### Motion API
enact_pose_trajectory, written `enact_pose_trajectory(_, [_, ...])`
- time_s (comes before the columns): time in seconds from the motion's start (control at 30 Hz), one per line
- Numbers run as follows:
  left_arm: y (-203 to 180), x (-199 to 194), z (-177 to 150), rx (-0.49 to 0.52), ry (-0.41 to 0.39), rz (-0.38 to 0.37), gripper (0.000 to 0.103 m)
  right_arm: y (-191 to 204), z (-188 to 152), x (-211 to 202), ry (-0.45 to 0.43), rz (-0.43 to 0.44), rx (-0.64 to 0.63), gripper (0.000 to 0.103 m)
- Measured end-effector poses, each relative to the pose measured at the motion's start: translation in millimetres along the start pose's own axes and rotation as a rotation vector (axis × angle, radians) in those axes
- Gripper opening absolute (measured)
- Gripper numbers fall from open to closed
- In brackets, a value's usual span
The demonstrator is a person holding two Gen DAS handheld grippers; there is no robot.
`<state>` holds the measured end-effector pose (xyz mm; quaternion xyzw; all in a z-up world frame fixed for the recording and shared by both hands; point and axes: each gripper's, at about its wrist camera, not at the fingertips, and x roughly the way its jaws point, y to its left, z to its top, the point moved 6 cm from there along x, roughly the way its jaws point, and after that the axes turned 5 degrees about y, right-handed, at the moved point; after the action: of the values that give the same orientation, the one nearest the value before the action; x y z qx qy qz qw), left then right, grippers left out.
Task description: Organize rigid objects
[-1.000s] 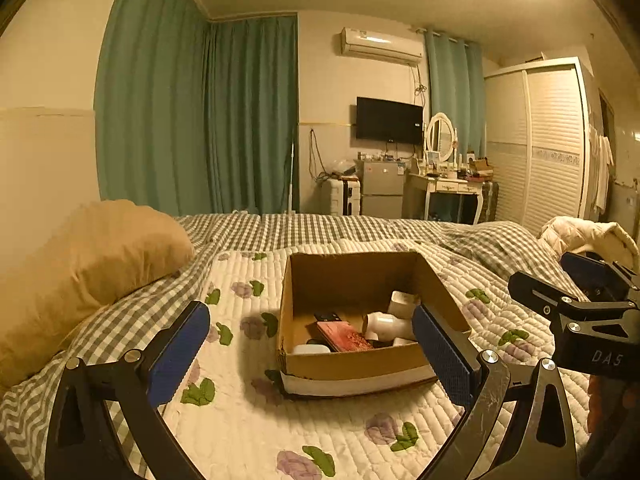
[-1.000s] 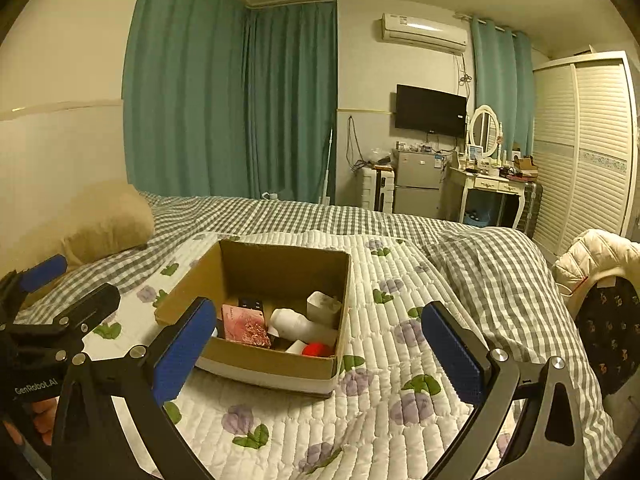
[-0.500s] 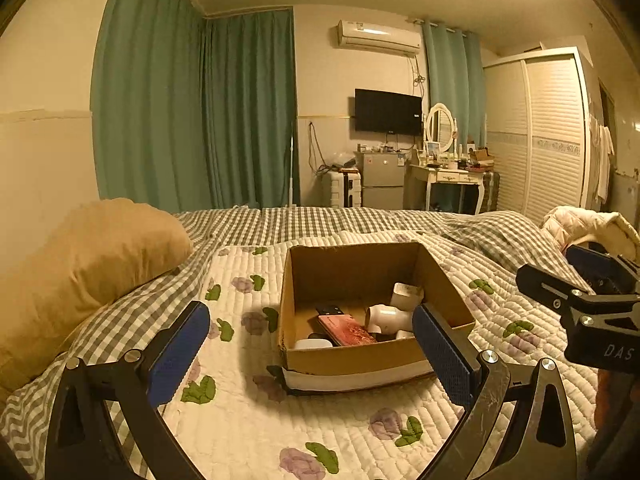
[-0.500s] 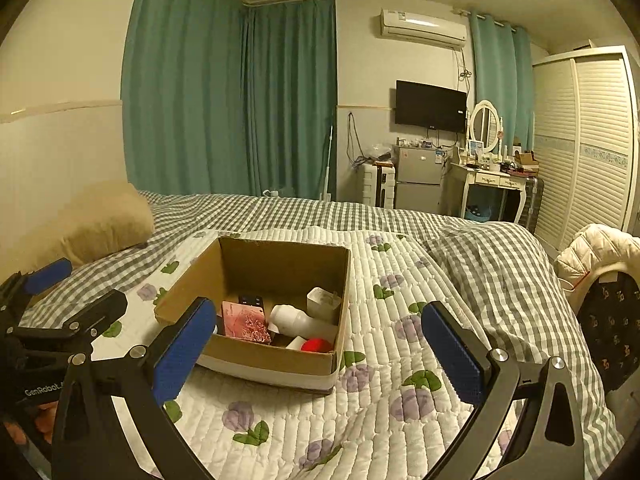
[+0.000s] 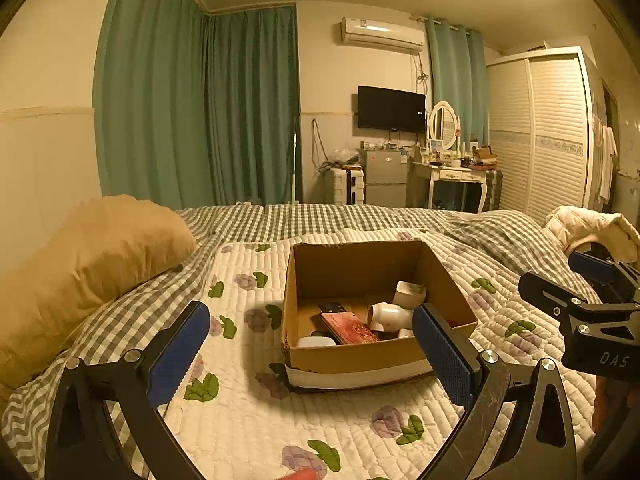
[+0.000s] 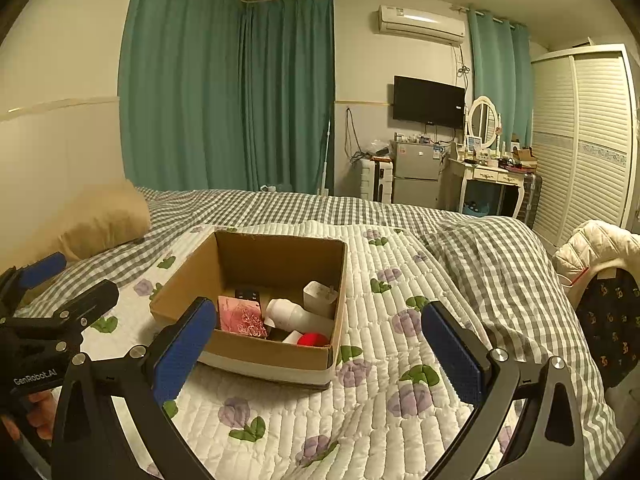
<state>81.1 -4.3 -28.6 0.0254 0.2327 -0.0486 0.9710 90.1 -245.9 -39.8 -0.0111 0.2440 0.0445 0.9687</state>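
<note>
An open cardboard box (image 5: 360,356) stands on the quilted bed; it also shows in the right wrist view (image 6: 276,354). Inside lie a pink patterned flat box (image 6: 241,317), a white bottle on its side (image 6: 294,313), a white charger block (image 6: 320,298), a red round object (image 6: 313,339), a small dark device (image 6: 248,293) and a white rounded piece (image 5: 316,341). My left gripper (image 5: 312,350) is open and empty, in front of the box. My right gripper (image 6: 318,346) is open and empty, in front of the box to the right.
A tan pillow (image 5: 92,256) lies at the left on the checked bedcover (image 5: 320,220). A white jacket (image 6: 596,248) hangs on a chair at the right. Green curtains, a fridge, a dressing table and a wardrobe stand beyond the bed.
Both grippers have pulled back and up a little from the box, which now sits slightly lower in both views. Both stay open and empty.
</note>
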Motion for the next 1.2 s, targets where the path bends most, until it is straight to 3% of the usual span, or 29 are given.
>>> enact_pose_trajectory(1.2, [-1.4,-0.3,-0.9,0.014,0.013,0.008,0.103,0.3,-7.3,6.0,0.02,-0.007,0.011,0.103])
